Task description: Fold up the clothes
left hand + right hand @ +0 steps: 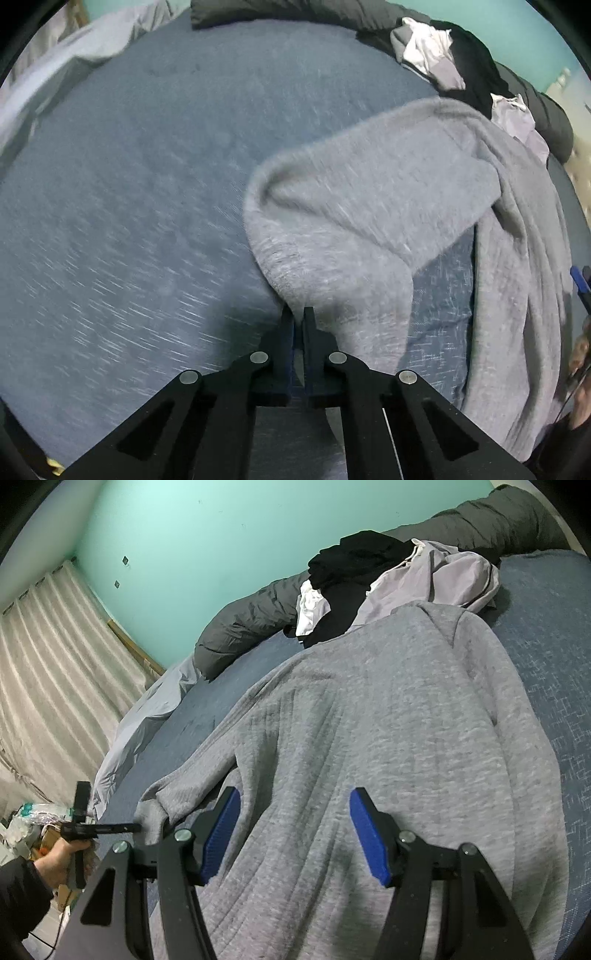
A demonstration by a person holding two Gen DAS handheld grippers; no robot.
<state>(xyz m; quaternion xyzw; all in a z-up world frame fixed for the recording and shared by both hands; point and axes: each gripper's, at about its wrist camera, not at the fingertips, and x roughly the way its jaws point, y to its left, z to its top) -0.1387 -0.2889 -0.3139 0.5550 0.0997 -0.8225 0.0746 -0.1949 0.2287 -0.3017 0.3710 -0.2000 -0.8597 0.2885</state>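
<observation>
Sweatshirt (pixel 369 738), grey, lies spread on the blue bed cover (pixel 129 203), its collar toward the pile of clothes (pixel 388 576) near the wall. Your left gripper (pixel 298 314) is clenched on the sweatshirt's sleeve cuff (pixel 295 295). Your right gripper (pixel 293 834) hovers released above the sweatshirt's body, pads apart.

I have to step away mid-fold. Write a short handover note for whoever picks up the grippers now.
Left gripper: shut on the sleeve cuff of the grey sweatshirt.
Right gripper: open, over the sweatshirt's body, holding nothing.
The sweatshirt lies spread on the blue bed; a pile of other clothes waits at its far end.
Done: sleeve gripped. Left: fold the sleeves in, fold the body, then the pile.
</observation>
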